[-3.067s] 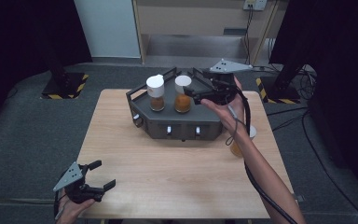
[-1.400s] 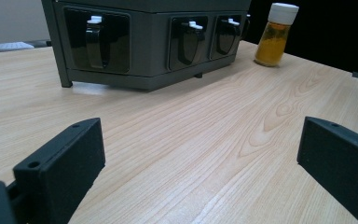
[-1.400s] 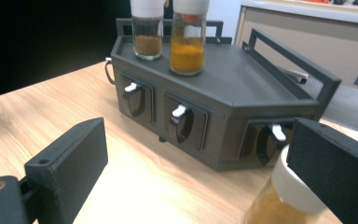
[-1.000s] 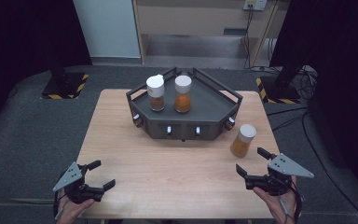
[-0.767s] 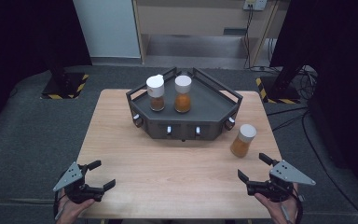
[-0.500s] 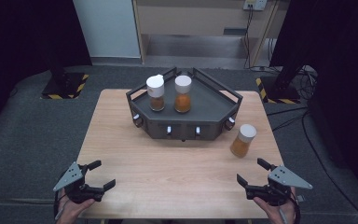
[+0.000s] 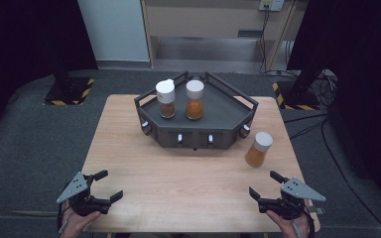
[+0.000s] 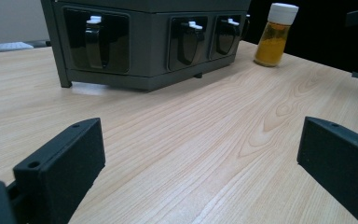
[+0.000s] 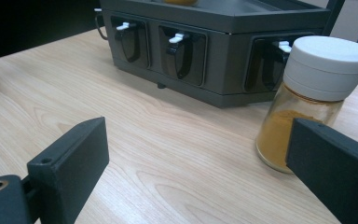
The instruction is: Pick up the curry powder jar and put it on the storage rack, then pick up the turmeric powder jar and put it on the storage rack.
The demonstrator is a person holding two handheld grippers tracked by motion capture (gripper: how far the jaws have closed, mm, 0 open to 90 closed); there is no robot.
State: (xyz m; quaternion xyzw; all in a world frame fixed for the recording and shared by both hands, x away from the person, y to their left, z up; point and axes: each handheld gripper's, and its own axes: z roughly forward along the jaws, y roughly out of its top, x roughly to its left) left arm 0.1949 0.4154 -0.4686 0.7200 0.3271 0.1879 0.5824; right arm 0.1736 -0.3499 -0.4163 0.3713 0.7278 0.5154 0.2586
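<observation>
Item: spice jar [image 7: 258, 149], amber powder, white cap. Stands upright on the desk [image 7: 188, 183] near its right edge, just off the right front corner of the rack, not touching it.

Item: dark grey rack [image 7: 196, 119], angular tray with a row of latched fronts, set toward the far edge of the desk at centre. Holds two capped jars upright on its top: left jar on rack [image 7: 166, 98], right jar on rack [image 7: 194, 99], side by side, close but apart.

Item: right gripper [image 7: 269, 188], held by a hand at the desk's near right corner. Fingers wide, nothing between them. In the right gripper view the spice jar [image 9: 307, 105] stands ahead, partly behind the right finger [image 9: 331, 158], clearly beyond the tips; no contact.

Item: left gripper [image 7: 108, 185], held at the near left corner. Fingers wide, empty. The spice jar [image 8: 275, 34] lies well apart from it, across the desk.

Status, judged: two jars are seated on the rack; the third waits on the desk. Remaining: advance the right gripper, close on the spice jar, lift and place it on the rack's free right portion.
</observation>
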